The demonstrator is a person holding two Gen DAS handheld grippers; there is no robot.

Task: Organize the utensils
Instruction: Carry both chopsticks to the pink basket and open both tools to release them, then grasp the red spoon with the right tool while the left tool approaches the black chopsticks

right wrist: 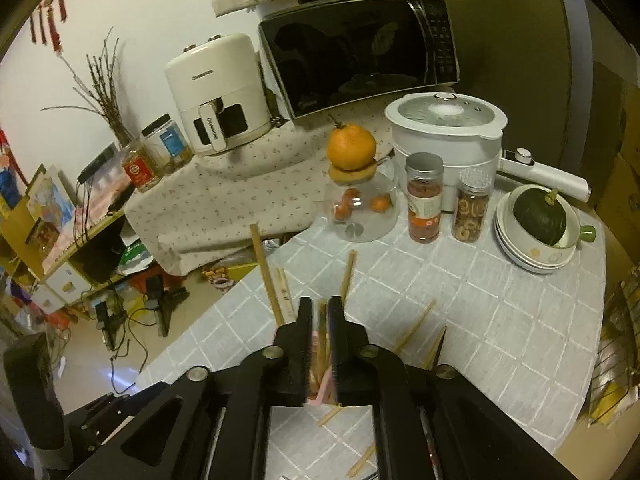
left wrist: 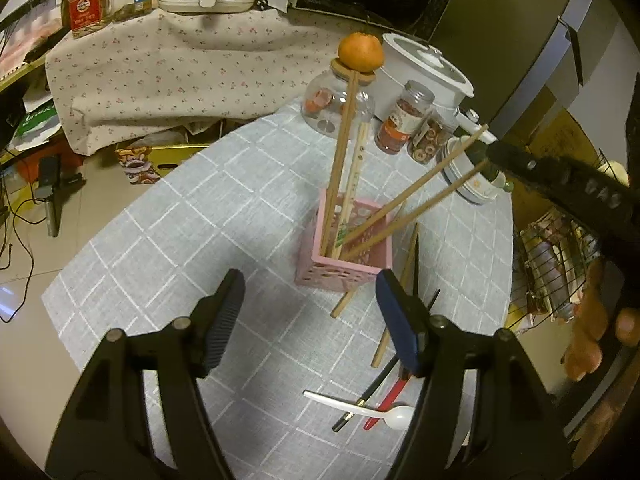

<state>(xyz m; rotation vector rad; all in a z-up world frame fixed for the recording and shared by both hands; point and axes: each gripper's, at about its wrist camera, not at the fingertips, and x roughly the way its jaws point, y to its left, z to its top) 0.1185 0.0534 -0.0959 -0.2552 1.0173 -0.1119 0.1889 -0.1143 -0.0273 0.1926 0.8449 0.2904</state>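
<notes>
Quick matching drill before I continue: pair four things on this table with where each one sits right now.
Things:
1. white plastic spoon
2. orange
3. dark green squash
4. pair of wooden chopsticks leaning right

Places:
A. in the stacked white bowls
B. lower ends in the pink holder, upper ends at the right gripper
C. on the lid of the glass jar
D. flat on the grey checked cloth, across a black chopstick

Pairs: 1-D, 2-C, 3-A, 4-B

An orange (right wrist: 351, 145) tops a glass jar (right wrist: 360, 210) beside the white cooker (right wrist: 448, 136).
</notes>
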